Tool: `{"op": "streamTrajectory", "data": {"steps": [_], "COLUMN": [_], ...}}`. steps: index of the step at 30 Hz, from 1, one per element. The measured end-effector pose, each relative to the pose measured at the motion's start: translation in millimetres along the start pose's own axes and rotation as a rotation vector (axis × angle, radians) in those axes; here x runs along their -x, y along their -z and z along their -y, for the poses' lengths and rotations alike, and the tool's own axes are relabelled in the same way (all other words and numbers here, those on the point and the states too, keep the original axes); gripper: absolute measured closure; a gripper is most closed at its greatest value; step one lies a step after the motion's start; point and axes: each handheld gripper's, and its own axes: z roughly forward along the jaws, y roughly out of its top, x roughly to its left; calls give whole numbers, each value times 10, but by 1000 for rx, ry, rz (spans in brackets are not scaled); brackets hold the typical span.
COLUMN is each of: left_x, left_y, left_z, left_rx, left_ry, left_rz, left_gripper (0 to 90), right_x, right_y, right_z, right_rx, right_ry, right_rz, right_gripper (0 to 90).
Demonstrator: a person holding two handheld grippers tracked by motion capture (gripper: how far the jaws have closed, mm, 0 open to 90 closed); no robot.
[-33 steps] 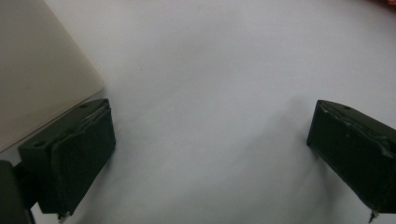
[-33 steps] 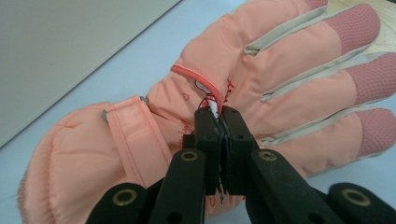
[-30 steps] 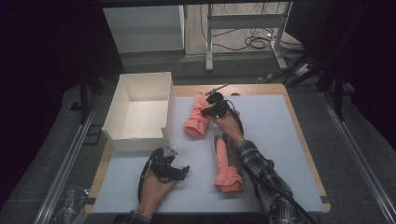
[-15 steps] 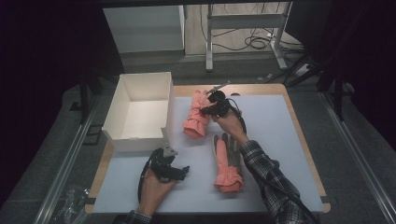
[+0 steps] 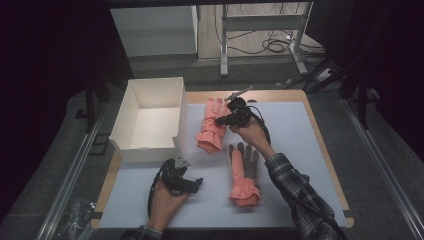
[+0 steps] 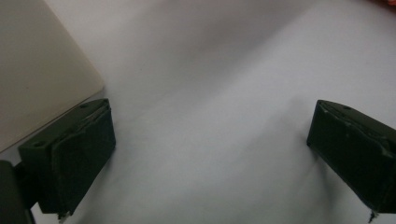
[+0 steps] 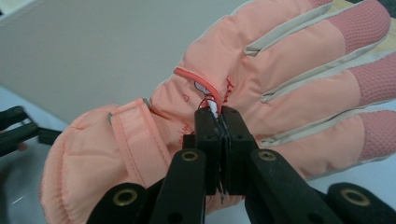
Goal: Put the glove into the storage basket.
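Observation:
A pink ski glove (image 5: 212,125) lies back up on the white mat, just right of the white box (image 5: 150,120). My right gripper (image 5: 219,121) is shut on a small red-and-white tag on the back of this glove (image 7: 280,79), the jaws of the right gripper (image 7: 219,114) pressed together. A second glove (image 5: 243,172), grey palm up with a pink cuff, lies nearer the person. My left gripper (image 5: 198,183) rests low at the front left, and in its own view the left gripper (image 6: 210,121) is open over bare mat, holding nothing.
The open white box is empty, and its wall (image 6: 37,70) stands just beside my left jaw. The wooden table edge (image 5: 320,145) frames the mat (image 5: 300,130). Metal rails run along both sides of the table, with desk legs and cables behind.
The right hand has shifted slightly while still gripping the pink glove. The left gripper has stayed where it was.

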Motion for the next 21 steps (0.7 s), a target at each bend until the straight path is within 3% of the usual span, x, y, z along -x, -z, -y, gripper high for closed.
{"op": "streamTrajectory", "data": {"steps": [21], "left_x": [4], "left_y": [-2], "left_z": [1], "left_rx": [4], "left_ry": [5], "left_rz": [1], "left_gripper": [12], "right_x": [-260], "right_y": [539], "right_z": [211], "right_rx": [13], "right_ry": [40], "right_rz": [-71], "right_gripper": [867]}}
